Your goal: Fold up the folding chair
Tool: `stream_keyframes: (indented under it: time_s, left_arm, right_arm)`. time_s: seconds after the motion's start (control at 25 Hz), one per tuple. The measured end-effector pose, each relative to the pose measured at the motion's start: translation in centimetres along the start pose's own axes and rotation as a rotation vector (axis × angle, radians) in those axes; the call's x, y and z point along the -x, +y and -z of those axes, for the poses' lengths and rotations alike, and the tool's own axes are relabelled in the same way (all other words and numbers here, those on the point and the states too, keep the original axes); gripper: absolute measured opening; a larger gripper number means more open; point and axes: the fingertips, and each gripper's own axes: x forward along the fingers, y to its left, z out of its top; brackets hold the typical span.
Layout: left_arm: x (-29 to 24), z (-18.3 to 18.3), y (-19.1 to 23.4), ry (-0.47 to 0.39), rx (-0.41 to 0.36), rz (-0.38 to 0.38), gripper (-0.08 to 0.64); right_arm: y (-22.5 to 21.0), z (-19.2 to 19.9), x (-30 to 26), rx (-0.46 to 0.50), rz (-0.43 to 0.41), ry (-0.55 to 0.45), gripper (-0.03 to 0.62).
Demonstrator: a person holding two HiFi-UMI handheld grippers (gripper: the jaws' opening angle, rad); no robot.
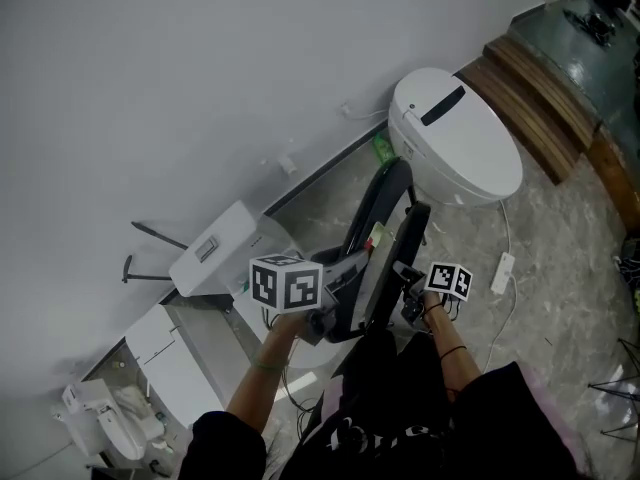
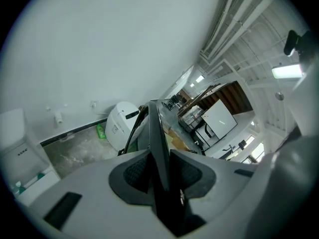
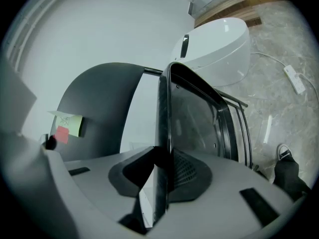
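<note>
Jaws of left gripper (image 2: 159, 177) and right gripper (image 3: 162, 176) clamp edges of the folding chair (image 1: 381, 206).

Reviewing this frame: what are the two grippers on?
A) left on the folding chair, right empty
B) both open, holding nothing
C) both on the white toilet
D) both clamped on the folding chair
D: the left gripper and the right gripper each have a thin dark edge of the folding chair pinched between their pads.

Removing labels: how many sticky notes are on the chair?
2: a yellow-green note on the chair's grey panel, and a pink note overlapping its lower left corner. More may be hidden.
</note>
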Motion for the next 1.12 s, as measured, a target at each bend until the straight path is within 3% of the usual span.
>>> stream_keyframes:
  time_s: [0.36,0.68,0.96,1.12]
  left_arm:
    - [1.4,-4.4,1.3,-0.028,-0.008,-0.049,0.11]
    - [-1.4,-10.3,2.8,-0.084,-0.023,-0.122,0.11]
    - [-5.3,-17.4,5.7,-0.127,0.032,-0.217,0.11]
    - [-5.7,-19.2,5.3,-0.161,0.034,-0.253,0.114]
  right_arm:
    - [3.8,-2.9,-2.8,0.05,-0.022,0.046,0.093]
    - [5.7,-10.1,-6.1,0.086,-0.044,0.118,0.094]
    - [7.1,-18.2,-10.1,0.132,-0.064,0.229,0.094]
    - [8.3,-20.1,-10.6,0.165,-0.084,0.264,0.094]
